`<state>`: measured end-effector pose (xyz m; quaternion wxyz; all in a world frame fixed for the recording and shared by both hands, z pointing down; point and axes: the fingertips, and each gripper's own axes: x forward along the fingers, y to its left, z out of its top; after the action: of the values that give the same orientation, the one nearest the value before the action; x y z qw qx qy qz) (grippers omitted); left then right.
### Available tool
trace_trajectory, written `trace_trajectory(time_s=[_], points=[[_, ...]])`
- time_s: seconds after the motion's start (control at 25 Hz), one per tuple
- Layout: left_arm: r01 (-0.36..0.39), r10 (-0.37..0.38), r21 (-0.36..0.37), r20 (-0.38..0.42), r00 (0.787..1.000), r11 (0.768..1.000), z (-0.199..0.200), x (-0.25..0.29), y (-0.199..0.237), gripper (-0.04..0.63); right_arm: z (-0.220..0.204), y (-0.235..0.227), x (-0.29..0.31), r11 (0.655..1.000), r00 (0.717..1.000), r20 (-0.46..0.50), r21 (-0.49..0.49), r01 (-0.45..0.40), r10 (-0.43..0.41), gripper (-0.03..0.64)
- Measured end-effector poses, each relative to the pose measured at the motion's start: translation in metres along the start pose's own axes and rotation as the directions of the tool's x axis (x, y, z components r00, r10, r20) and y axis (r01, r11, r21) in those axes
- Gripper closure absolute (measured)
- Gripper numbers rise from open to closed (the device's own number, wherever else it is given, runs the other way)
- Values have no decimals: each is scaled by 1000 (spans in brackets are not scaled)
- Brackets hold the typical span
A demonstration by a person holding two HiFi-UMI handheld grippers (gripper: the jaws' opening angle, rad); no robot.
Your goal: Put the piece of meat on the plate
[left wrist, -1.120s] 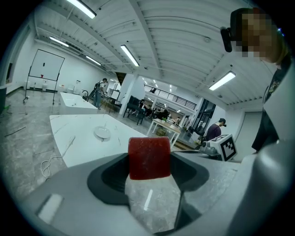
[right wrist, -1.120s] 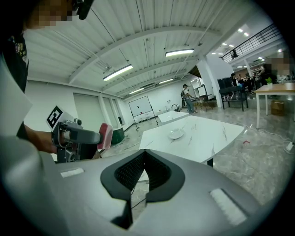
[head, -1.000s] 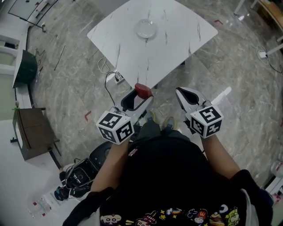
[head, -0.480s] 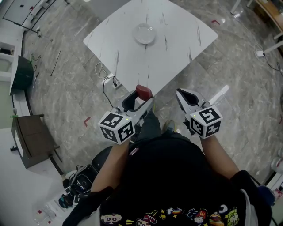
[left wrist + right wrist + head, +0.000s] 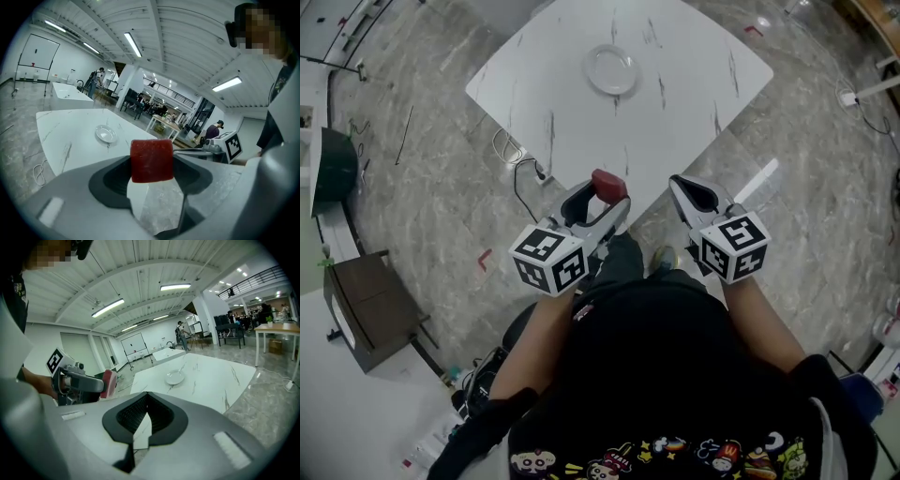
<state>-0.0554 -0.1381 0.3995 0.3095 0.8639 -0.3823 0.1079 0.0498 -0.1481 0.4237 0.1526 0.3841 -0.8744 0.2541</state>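
Jaws of our left gripper pinch the red piece of meat at their tips, so it is up in the air and not on the plate. From the head view we see the meat over the near corner of the white marbled surface. The small white plate lies near the middle of this surface, well apart from the meat. Our right gripper has its jaws pressed together with nothing between them, near the left one but not touching it.
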Motion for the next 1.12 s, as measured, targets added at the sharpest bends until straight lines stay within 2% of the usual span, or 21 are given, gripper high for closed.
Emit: trace_trajectory(time_s=[0.48,0.8,1.12], points=[[54,-49,60,-86,995,997,27,32,52,319,23,-13,46,997,998,-12,50,58,-58,591],[49,-35,88,-153,988,995,30,67,94,319,23,-27,59,991,994,-24,85,105,-103,591],[55,-25,148,-198,980,988,41,107,133,319,16,-43,60,978,986,-42,123,167,-163,591]])
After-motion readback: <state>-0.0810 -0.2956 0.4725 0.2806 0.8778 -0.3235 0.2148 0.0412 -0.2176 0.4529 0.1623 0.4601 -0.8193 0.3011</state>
